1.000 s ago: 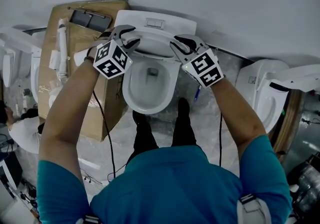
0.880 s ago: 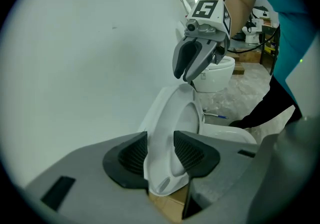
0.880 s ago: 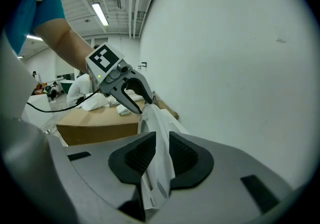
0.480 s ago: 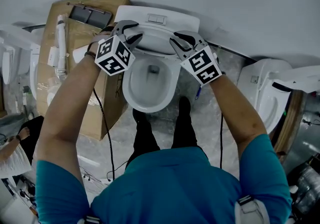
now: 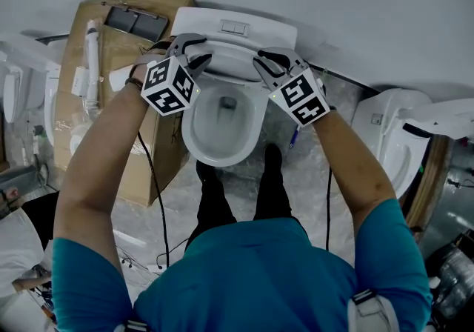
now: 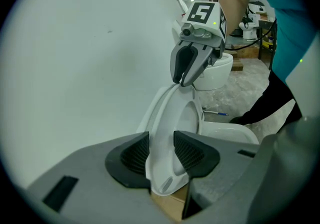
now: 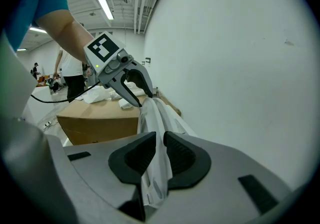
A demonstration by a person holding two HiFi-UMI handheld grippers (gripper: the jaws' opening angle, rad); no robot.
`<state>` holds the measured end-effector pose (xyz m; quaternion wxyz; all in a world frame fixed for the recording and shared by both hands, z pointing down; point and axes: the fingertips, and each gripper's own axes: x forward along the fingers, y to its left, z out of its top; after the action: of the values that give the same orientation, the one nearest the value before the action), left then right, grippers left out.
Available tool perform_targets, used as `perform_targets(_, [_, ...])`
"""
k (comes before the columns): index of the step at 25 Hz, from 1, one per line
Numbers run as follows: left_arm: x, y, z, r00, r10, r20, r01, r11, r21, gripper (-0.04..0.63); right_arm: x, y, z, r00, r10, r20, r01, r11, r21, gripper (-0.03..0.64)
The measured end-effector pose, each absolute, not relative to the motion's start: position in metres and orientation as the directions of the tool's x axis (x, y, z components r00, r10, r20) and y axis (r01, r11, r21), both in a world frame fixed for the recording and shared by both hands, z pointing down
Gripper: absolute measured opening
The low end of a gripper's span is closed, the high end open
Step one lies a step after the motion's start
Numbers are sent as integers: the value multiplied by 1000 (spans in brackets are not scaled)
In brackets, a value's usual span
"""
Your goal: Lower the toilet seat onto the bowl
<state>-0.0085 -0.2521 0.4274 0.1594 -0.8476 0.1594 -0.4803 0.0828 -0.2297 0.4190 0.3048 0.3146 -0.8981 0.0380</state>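
Pinching with the left claw [image 6: 161, 155] on one side rim of the toilet seat [image 6: 172, 118], ribbed pads pressed against both faces of the white plastic. Likewise with the right claw [image 7: 159, 157] on the opposite rim, squeezed narrower there, again with seat edge between the pads. So: gripped on both sides, nothing loose, nothing spread wide. As for the seat itself, standing raised at the top centre of the head view, leaning back toward the tank [image 5: 233, 27] and the wall, with the bowl [image 5: 221, 134] lying open just below it in mid-frame. Unclear from the right gripper view whether the second white layer behind the seat is a lid. To the upper left of the head view, just beside the toilet, a cardboard box [image 5: 104, 64] with loose parts on top. Judging progress: hold secured, lowering hardly begun if begun at all. Left to do, by the look of it: swinging the seat forward and down on its hinge, setting it flat on the bowl rim, then letting go.
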Motion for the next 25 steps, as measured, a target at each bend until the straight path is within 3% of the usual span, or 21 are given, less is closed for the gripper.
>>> perform_targets(6, [-14, -238, 426, 486, -373, 791, -60, -917, -395, 158, 77, -216, 419, -636, -475, 609, -516, 848, 122, 60])
perform_targets(17, [-22, -212, 424, 480, -304, 823, 12, -936, -353, 156, 60, -191, 435, -626, -333, 705, -384, 919, 93, 130])
perform_targets(22, [-24, -198, 427, 476, -271, 837, 52, -941, -335, 139, 56, -183, 435, -640, -307, 704, -364, 928, 74, 56])
perform_targets(25, [-26, -191, 429, 472, -247, 847, 74, -946, -317, 127, 51, -173, 435, -648, -271, 712, -323, 944, 65, 44])
